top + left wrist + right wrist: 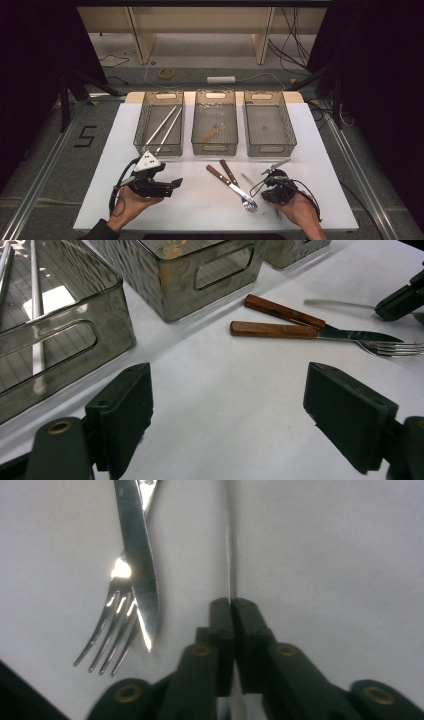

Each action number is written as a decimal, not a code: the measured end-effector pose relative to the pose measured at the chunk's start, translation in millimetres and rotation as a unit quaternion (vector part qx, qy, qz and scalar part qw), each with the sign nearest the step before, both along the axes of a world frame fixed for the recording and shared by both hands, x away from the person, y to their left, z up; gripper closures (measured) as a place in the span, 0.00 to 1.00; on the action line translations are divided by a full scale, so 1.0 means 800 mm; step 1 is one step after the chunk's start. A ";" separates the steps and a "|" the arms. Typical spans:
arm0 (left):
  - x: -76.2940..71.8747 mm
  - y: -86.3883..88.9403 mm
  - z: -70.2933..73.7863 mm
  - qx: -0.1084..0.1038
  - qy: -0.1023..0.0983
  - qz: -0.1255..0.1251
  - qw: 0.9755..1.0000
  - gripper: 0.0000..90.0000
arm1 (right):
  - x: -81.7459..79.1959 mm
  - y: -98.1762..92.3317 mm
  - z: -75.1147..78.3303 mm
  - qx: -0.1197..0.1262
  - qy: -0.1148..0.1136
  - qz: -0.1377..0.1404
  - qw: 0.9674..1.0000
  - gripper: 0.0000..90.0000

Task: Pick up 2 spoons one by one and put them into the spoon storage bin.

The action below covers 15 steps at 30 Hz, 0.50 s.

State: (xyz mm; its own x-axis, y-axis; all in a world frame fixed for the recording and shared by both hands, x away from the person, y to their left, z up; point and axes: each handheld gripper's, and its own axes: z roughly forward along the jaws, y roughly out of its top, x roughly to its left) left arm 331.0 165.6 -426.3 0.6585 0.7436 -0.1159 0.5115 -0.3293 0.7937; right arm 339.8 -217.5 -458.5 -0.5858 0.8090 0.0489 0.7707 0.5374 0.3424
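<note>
Edgewise, a thin steel chopstick [229, 555] between right tongs [231, 611].

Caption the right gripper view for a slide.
Right hand-held gripper shut on a thin metal utensil, beside a crossed fork and knife on the white table.

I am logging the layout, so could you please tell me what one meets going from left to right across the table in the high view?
Left gripper → bin with two metal rods → middle bin → wooden-handled knife and fork → right bin → right gripper, shut on a thin metal utensil.
</note>
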 end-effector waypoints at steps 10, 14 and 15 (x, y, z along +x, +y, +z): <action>-0.001 0.000 0.001 -0.002 -0.003 0.000 1.000 0.22 | -0.003 0.001 0.007 -0.002 -0.012 0.015 1.000 1.00; -0.001 0.000 0.001 -0.003 -0.005 0.002 1.000 0.22 | -0.003 0.000 0.011 0.001 -0.021 0.019 1.000 1.00; -0.001 0.000 0.001 -0.004 -0.006 0.002 1.000 0.22 | -0.003 0.000 0.013 0.003 -0.023 0.021 1.000 1.00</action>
